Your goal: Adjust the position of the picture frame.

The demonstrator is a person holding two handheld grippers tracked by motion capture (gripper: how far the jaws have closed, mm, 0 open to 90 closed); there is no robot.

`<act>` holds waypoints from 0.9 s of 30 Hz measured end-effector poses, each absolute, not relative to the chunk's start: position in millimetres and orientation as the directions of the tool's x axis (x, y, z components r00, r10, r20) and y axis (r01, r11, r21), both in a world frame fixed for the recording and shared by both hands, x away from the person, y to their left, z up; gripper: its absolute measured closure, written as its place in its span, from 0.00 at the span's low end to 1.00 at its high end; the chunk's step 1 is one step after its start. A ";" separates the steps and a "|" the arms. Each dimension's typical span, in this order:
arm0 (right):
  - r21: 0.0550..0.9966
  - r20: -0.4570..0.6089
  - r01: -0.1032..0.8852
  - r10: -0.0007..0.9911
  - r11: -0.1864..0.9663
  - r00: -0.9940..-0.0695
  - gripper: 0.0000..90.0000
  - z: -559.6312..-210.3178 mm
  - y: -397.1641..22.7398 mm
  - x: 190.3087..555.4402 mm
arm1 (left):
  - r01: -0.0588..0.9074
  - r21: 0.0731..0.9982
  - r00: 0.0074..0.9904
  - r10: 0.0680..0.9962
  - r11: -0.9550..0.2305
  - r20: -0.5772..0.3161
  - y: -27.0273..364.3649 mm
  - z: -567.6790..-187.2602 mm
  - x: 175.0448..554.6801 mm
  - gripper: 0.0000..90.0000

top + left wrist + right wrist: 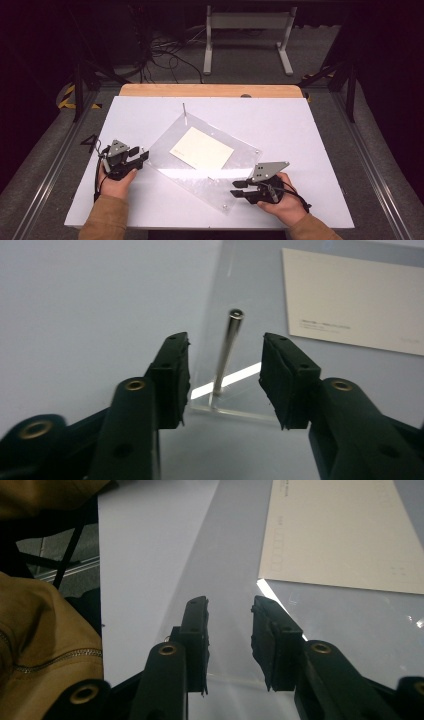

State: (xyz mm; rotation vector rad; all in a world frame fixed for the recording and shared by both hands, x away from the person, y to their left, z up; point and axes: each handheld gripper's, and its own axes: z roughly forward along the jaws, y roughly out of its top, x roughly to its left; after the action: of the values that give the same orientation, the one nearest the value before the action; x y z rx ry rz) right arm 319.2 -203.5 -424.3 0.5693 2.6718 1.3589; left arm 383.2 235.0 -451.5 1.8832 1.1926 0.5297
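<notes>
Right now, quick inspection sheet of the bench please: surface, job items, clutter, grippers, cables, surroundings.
Surface: white tabletop with a wooden strip along the far edge.
Job's things: clear acrylic plate lying flat and skewed; cream card on or under it, cannot tell which; upright metal pin at a plate corner, another metal pin at the far corner.
Clutter: nothing seen.
Grippers: left gripper open, jaws on either side of the near pin, not touching; right gripper open over the plate's edge, holding nothing.
Cables: black gripper cable by the left hand; loose floor cables beyond the table.
Surroundings: white frame stand, dark floor.
</notes>
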 end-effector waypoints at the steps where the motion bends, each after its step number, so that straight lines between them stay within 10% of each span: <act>1: 0.800 0.087 0.288 0.373 0.526 -0.924 0.74 -423.7 -205.8 319.8 | 0.530 0.815 0.476 0.878 -0.234 -0.057 233.0 -452.4 386.6 0.73; 4: 0.809 0.081 0.289 0.390 0.512 -0.917 0.72 -420.7 -211.6 320.8 | 0.529 0.801 0.491 0.871 -0.280 -0.020 227.8 -450.1 391.2 0.94; 27: 0.841 0.063 0.385 0.638 0.379 -0.767 0.70 -412.1 -283.4 333.5 | 0.549 0.790 0.473 0.881 -0.273 -0.024 178.0 -430.2 503.0 0.93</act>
State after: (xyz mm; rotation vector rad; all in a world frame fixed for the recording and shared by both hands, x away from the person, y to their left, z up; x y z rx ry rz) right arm 333.5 -283.4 -412.1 0.9034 2.3700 1.3350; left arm 503.0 178.0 -430.2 1.9574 1.1869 0.5522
